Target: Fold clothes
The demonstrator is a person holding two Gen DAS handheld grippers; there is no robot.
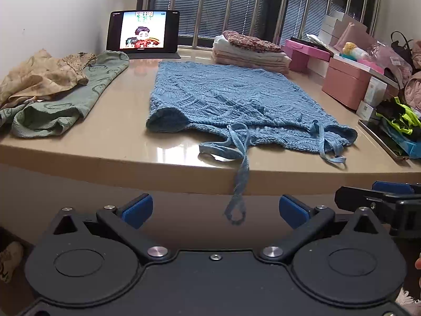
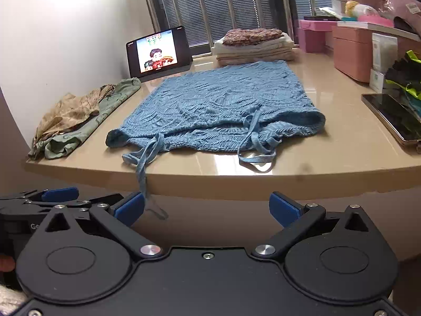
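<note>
A blue knit strap top (image 1: 226, 100) (image 2: 218, 105) lies spread flat on the beige table (image 1: 110, 137) (image 2: 329, 152). Its straps lie at the near edge, and one strap (image 1: 240, 184) (image 2: 142, 173) hangs over the table's front. My left gripper (image 1: 215, 210) is open and empty, held below and in front of the table edge. My right gripper (image 2: 208, 208) is open too, at the same height, just right of the left one. The hanging strap dangles between the left gripper's fingers without being held. Blue pads (image 1: 138, 209) (image 2: 284, 209) stand wide apart.
A crumpled green and tan pile of clothes (image 1: 52, 92) (image 2: 79, 115) lies at the table's left. A folded stack (image 1: 250, 50) (image 2: 252, 44) sits at the back beside a lit tablet (image 1: 143, 33) (image 2: 158, 54). Pink boxes (image 1: 344, 84) (image 2: 352, 52) and a phone (image 2: 394, 118) crowd the right.
</note>
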